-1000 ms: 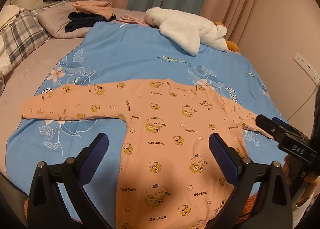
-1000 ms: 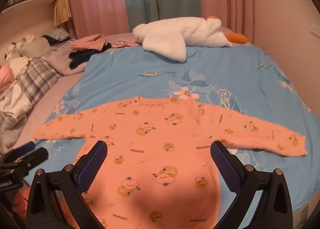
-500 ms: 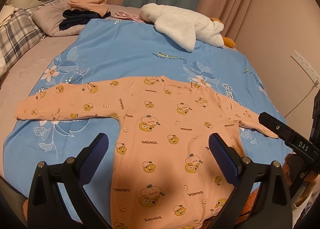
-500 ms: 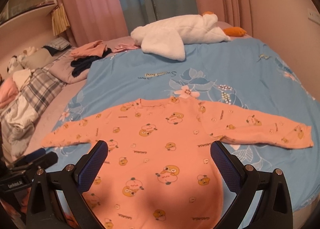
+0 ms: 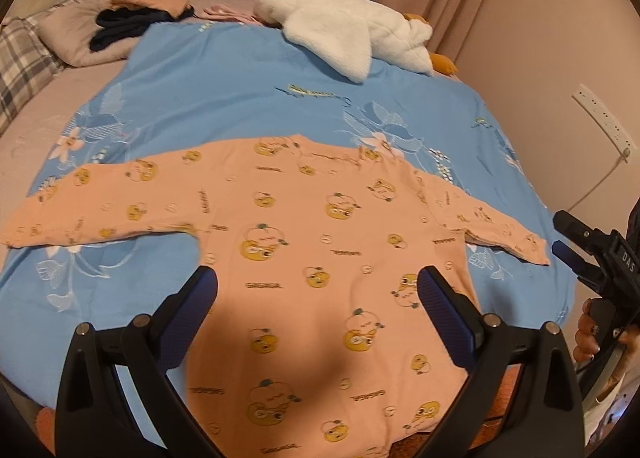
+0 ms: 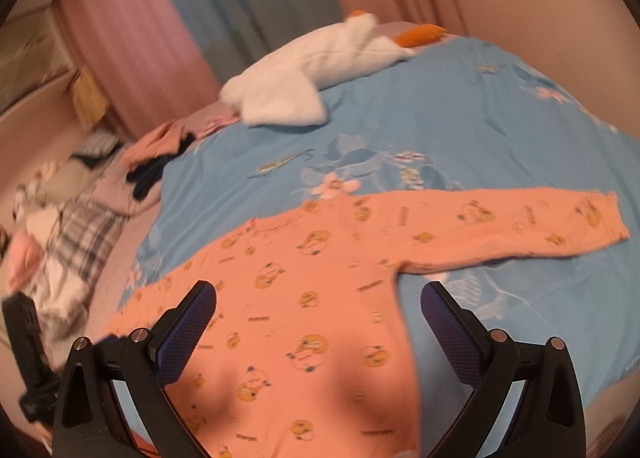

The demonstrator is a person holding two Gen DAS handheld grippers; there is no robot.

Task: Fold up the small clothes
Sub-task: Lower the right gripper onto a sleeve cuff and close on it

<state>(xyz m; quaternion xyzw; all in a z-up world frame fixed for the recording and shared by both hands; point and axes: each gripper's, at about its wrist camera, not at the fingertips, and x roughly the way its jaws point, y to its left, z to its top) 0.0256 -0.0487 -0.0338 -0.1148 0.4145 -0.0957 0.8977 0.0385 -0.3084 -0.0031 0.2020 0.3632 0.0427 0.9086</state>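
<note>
Shirt (image 5: 320, 258) lies flat on the blue quilt (image 5: 224, 98), sleeves spread wide, hem at the near bed edge. Left gripper (image 5: 318, 290) hovers over the body, spread wide, holding nothing; right gripper (image 6: 318, 310) too, above the right armpit. Bare quilt separates collar from white plush goose (image 5: 352, 38).

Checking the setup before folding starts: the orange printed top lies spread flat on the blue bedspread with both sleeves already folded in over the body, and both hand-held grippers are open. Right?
Not quite. The orange printed top lies flat on the blue bedspread, but both sleeves stretch straight out sideways, unfolded, as the left wrist view shows. The left hand-held gripper and right hand-held gripper are indeed open.
</note>
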